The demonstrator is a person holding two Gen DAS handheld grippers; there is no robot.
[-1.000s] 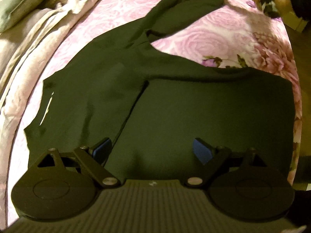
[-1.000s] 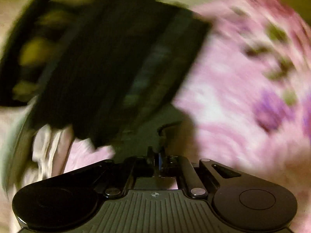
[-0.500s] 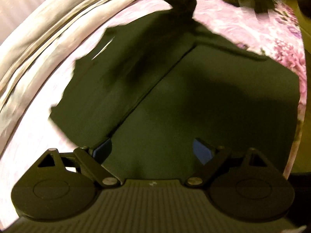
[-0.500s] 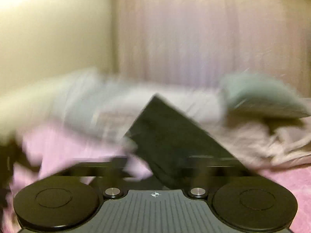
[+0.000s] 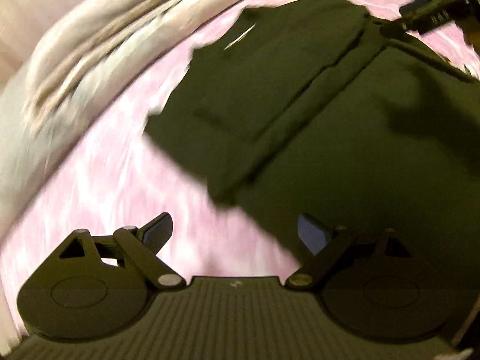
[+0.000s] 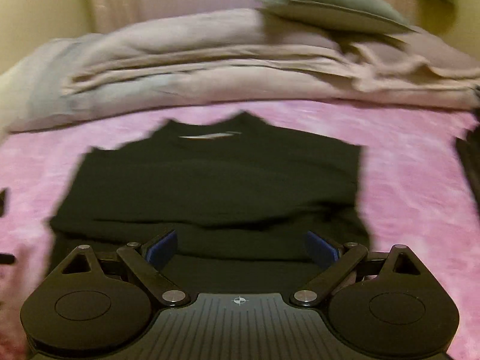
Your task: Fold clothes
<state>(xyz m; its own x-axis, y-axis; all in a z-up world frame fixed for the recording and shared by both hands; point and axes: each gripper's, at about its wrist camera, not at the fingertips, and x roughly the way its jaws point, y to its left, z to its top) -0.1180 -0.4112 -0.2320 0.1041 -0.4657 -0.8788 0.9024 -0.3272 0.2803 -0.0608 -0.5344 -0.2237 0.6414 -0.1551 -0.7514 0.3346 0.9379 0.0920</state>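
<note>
Since one second ago, the right gripper (image 6: 238, 247) has let go of the sleeve and now faces the dark T-shirt (image 6: 216, 186) with its jaws wide apart and nothing between them. Half a second ago its view showed the wall and a lifted piece of dark cloth; now the cloth lies down flat. The left gripper (image 5: 234, 231) has shifted too: before, the shirt filled the space between its fingers, and now mostly the pink floral bedsheet (image 5: 99, 180) shows there. Its jaws are also wide apart and hold nothing.

The T-shirt (image 5: 345, 126) lies flat on the bedsheet (image 6: 420, 180). In the right view, its long axis runs from 6 to 12 o'clock, with the collar and a pale label at 12 o'clock. Its lower part is hidden behind the gripper body. In the left view a folded edge runs from about 7 to 1 o'clock, and the shirt is cut off at 3 o'clock.

Both views are blurred, so the fabric folds are hard to make out. Beyond the collar lies a stack of beige bedding (image 6: 240, 69) with a grey-green pillow (image 6: 327, 3) on top. At 3 o'clock in the right view a dark thing is cut off; I cannot tell what it is.
</note>
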